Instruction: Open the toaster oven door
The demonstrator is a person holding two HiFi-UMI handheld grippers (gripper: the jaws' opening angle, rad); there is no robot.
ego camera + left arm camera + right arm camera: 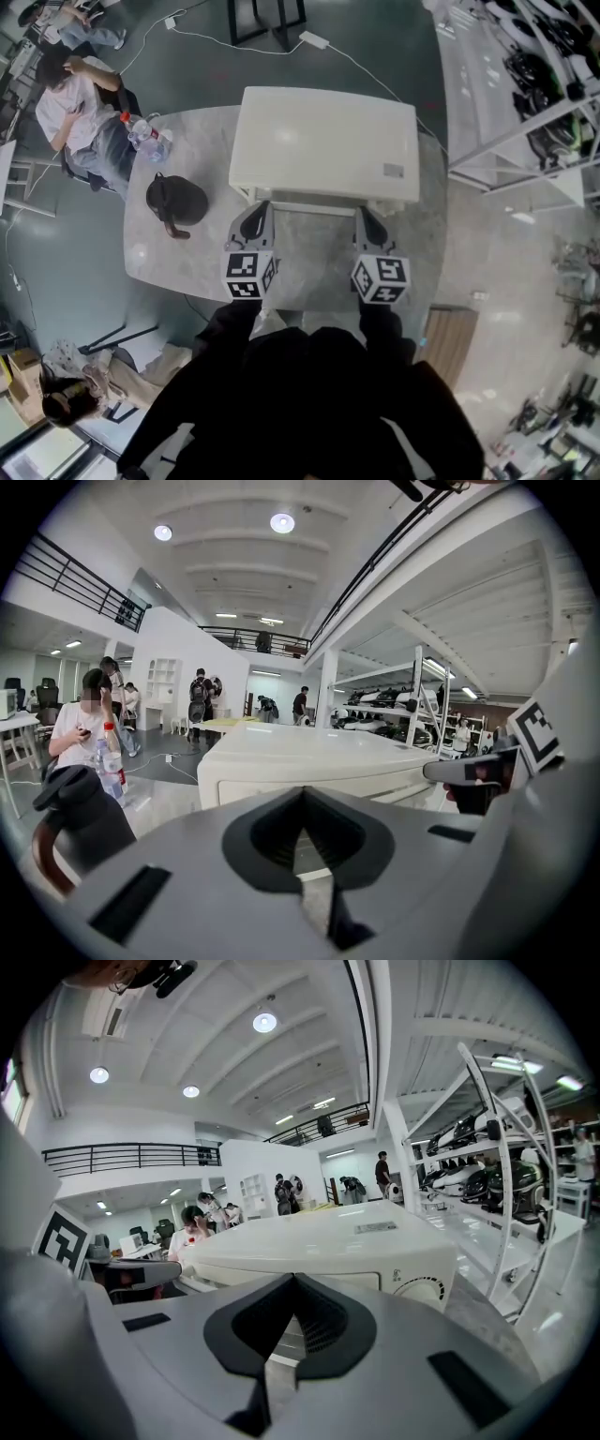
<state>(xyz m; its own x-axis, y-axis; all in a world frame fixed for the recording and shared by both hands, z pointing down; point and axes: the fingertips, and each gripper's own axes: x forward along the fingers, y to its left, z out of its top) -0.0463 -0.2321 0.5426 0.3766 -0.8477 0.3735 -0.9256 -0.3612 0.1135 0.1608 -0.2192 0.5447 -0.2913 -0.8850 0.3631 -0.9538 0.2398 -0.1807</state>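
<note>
Grey table [202, 262] holds cream, shut toaster oven [323, 145]; left gripper [258, 206], right gripper [364, 212] closed, empty.

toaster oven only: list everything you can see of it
The toaster oven is a cream, glossy box with rounded edges, upright on the grey stone-look table, front toward the person. Its top carries only a small grey label near the front right corner. A round dial sits at the front's right end. The door looks shut. The left gripper and right gripper, both shut, sit at its front edge; contact can't be told.
</note>
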